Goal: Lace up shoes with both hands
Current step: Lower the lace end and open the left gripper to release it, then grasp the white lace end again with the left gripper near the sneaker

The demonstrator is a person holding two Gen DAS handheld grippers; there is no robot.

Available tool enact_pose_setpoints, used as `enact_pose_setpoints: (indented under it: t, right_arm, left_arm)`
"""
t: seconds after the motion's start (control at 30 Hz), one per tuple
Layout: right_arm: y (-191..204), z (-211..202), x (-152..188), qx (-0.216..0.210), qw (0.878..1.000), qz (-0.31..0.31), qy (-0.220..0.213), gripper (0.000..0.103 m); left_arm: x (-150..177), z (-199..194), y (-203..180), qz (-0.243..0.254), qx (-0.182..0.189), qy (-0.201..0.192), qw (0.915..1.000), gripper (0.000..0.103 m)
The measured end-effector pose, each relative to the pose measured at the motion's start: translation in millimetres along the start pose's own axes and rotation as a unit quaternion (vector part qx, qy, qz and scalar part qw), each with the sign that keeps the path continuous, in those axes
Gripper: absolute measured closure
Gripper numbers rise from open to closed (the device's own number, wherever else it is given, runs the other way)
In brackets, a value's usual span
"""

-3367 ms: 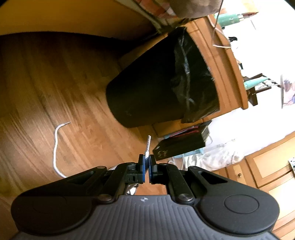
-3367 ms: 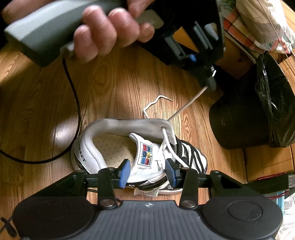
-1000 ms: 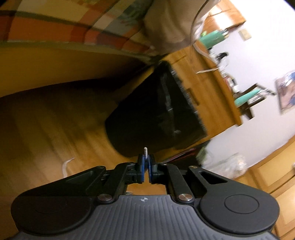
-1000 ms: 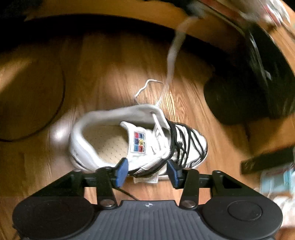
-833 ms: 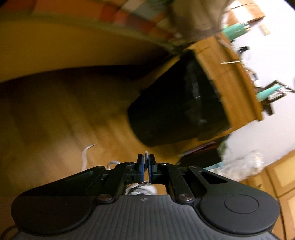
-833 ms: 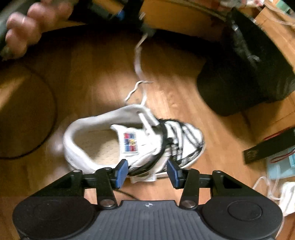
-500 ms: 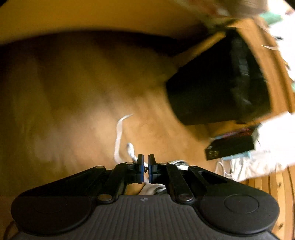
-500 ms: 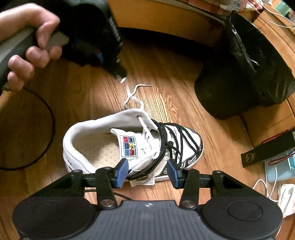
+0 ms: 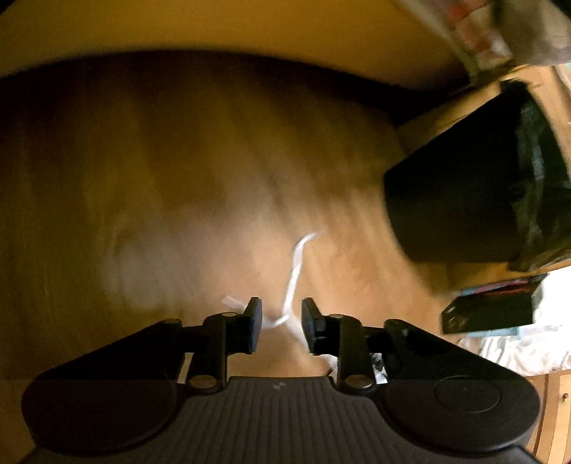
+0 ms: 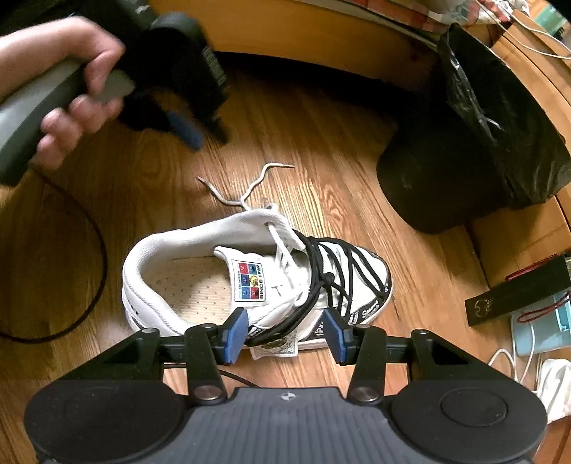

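My left gripper (image 9: 281,323) has just been opening, empty; right gripper (image 10: 283,330) apart over the shoe (image 10: 249,282). White lace (image 10: 249,189) lies beyond the collar: limp, light; pinch its stiff tip.

a lived-in home room is showing here: wood plank floor (image 10: 339,142), a lined black trash bin (image 10: 464,160), plaid bedding (image 10: 392,10) hanging over a wooden frame, charging cables (image 10: 506,357) lying about.
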State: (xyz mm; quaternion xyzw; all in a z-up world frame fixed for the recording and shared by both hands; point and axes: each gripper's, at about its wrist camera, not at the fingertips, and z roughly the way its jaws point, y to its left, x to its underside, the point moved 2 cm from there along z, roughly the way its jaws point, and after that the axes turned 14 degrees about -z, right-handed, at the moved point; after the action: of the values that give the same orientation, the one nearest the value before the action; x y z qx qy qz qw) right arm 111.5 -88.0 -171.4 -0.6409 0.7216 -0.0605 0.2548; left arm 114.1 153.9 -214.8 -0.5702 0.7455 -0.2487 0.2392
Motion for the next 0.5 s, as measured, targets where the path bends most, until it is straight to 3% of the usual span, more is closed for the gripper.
enact_pose_setpoints:
  t: [0.13, 0.2, 0.3, 0.5]
  right_arm:
    - [-3.7, -3.3, -0.3, 0.006, 1.000, 0.006, -0.003, 0.053]
    - [-3.8, -4.8, -0.7, 0.007, 1.000, 0.007, -0.003, 0.053]
    - [-2.2, -6.5, -0.9, 0.010, 1.000, 0.002, -0.001, 0.053]
    - [-0.5, -12.1, -0.1, 0.013, 1.000, 0.001, 0.001, 0.053]
  left_arm:
    - [-23.5, 23.0, -27.6, 0.044, -0.013, -0.012, 0.9989, 0.069]
    - [-32.3, 44.1, -43.5, 0.108, -0.040, 0.001, 0.9934, 0.069]
    - [-30.9, 62.8, -65.5, 0.238, -0.076, -0.001, 0.9684, 0.069]
    - [-7.5, 94.4, -94.3, 0.404, -0.098, 0.027, 0.9090, 0.069]
